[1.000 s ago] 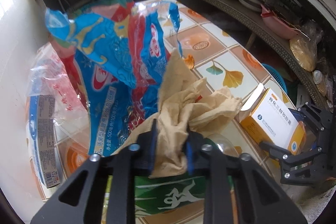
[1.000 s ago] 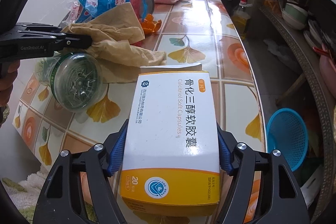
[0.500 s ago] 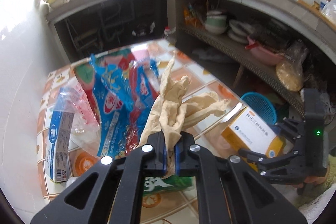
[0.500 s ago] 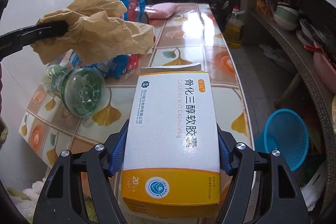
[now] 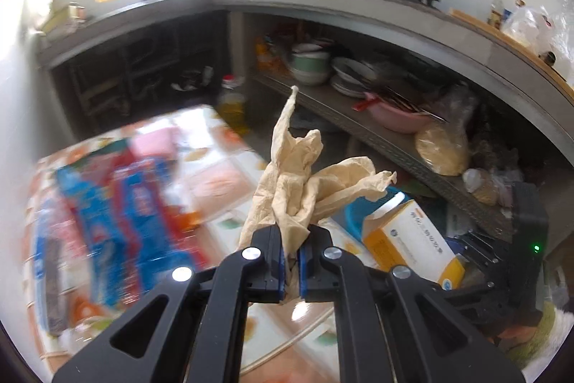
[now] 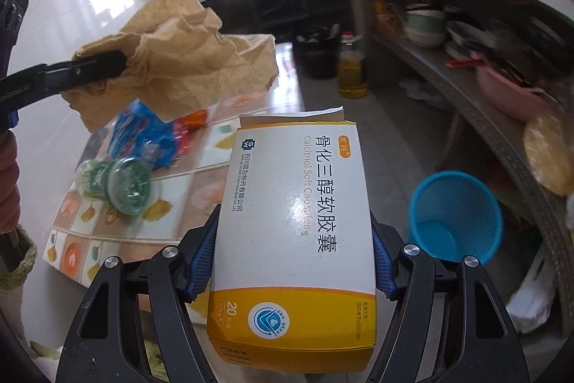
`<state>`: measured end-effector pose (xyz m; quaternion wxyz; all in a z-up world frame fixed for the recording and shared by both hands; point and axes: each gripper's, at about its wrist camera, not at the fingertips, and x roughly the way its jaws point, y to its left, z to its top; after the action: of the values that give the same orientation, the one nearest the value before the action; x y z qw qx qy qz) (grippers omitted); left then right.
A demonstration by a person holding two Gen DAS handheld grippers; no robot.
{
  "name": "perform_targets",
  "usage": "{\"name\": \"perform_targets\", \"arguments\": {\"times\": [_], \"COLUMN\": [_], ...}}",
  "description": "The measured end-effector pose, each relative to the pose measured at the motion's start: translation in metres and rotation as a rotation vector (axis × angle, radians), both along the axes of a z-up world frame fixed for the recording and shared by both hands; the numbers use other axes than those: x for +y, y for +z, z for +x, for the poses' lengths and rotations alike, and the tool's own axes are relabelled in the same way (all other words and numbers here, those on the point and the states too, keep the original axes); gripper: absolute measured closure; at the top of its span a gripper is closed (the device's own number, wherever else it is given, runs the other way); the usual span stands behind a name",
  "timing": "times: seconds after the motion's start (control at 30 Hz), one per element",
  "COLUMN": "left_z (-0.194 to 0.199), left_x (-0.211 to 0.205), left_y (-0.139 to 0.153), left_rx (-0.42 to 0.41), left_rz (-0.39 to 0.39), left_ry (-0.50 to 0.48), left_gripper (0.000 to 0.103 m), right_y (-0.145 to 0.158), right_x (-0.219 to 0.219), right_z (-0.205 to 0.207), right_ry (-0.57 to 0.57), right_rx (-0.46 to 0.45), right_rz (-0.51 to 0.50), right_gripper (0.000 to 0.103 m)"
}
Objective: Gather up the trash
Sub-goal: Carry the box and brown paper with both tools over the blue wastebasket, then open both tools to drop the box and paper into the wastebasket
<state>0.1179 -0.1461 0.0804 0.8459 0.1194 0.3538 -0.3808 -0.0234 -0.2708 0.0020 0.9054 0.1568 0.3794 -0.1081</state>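
Observation:
My left gripper is shut on a crumpled tan paper, held up in the air above the tiled table. That same crumpled tan paper hangs at upper left in the right wrist view, pinched by the left gripper. My right gripper is shut on a white and yellow medicine box, its blue pads pressed on both long sides. The medicine box also shows at the right of the left wrist view. A blue mesh waste basket stands on the floor to the right of the table.
Blue and red plastic bags and a green clear bottle lie on the table. A bottle of oil stands on the floor. Shelves with bowls and a pink basin run along the right. A sleeve shows at left.
Both grippers rose and swung right, away from the table toward the blue basket. The left gripper's jaws pinched tighter on the paper and lifted it off the table. The box stayed gripped.

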Motion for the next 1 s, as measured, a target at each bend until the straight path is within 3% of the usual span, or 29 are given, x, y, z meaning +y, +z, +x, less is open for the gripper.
{"name": "perform_targets", "arguments": {"times": [0.13,0.37,0.47,0.67,0.87,0.97,1.0], "left_z": [0.008,0.025,0.036,0.048,0.062,0.070,0.074], "left_x": [-0.068,-0.210,-0.264,-0.344,-0.384,-0.398,-0.402], "left_y": [-0.020,-0.097,-0.142,-0.232,-0.291,-0.302,-0.303], "left_rx": [0.114,0.322,0.456,0.575,0.659,0.682,0.678], "left_rz": [0.013,0.195,0.276,0.442,0.488,0.478,0.468], "left_ry": [-0.103,-0.264,-0.304,-0.320,-0.287,-0.276,-0.260], "left_gripper": [0.098,0.098,0.098,0.098,0.097,0.082,0.066], "right_y": [-0.010,-0.041,-0.063,-0.126,-0.191,-0.213,-0.219], "right_x": [-0.042,-0.121,-0.155,-0.211,-0.251,-0.267,-0.271], "right_z": [-0.031,-0.061,-0.055,-0.017,0.018,0.037,0.044], "right_ry": [-0.154,-0.365,-0.428,-0.483,-0.518,-0.521,-0.516], "right_rx": [0.027,0.069,0.103,0.234,0.365,0.417,0.429], "right_rz": [0.012,0.147,0.186,0.221,0.259,0.261,0.254], "right_gripper": [0.036,0.036,0.036,0.036,0.036,0.035,0.035]}}
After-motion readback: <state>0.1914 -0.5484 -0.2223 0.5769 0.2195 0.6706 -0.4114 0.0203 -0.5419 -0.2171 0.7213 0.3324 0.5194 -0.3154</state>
